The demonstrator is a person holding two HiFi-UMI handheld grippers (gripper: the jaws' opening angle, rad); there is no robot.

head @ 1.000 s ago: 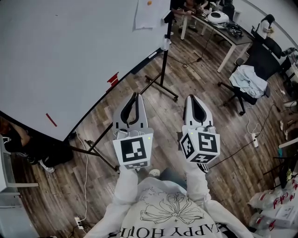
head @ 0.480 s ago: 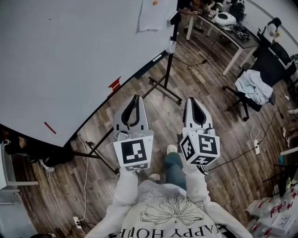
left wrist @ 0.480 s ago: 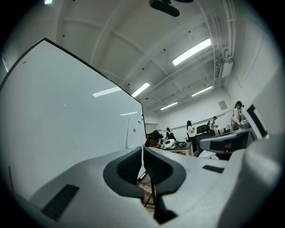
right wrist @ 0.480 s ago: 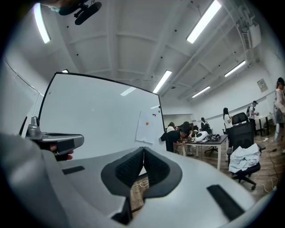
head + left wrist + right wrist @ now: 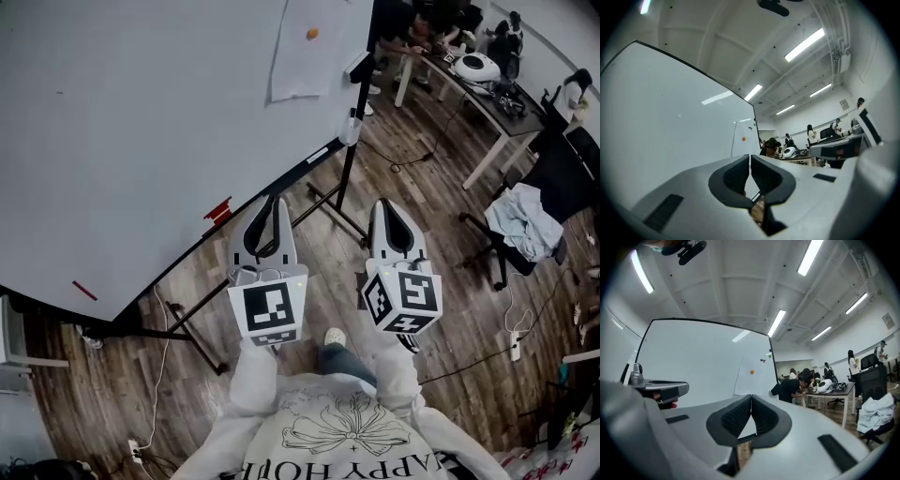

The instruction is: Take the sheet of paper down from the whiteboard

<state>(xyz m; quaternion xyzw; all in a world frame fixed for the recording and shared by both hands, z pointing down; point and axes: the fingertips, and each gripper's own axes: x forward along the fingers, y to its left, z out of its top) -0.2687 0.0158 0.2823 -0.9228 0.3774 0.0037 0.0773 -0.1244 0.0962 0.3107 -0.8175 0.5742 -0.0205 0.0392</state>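
A white sheet of paper (image 5: 305, 52) hangs near the far right end of the whiteboard (image 5: 122, 122), pinned by an orange round magnet (image 5: 312, 34). The paper (image 5: 751, 377) and its magnet (image 5: 752, 371) lie ahead in the right gripper view, and the sheet (image 5: 740, 140) is small and far off in the left gripper view. My left gripper (image 5: 273, 200) and right gripper (image 5: 385, 204) are side by side over the floor, well short of the paper. Both point level, jaws pressed together with nothing between them.
The whiteboard stands on a black wheeled frame (image 5: 323, 197) just ahead of the grippers. A red marker (image 5: 217, 210) sits on its tray. To the right are a white desk (image 5: 469, 84) with people, an office chair with clothes (image 5: 525, 220), and cables (image 5: 511, 323) on the wooden floor.
Both grippers have travelled forward along the whiteboard toward the paper. The paper and the board's stand now lie closer in the head view. Both jaws stay shut.
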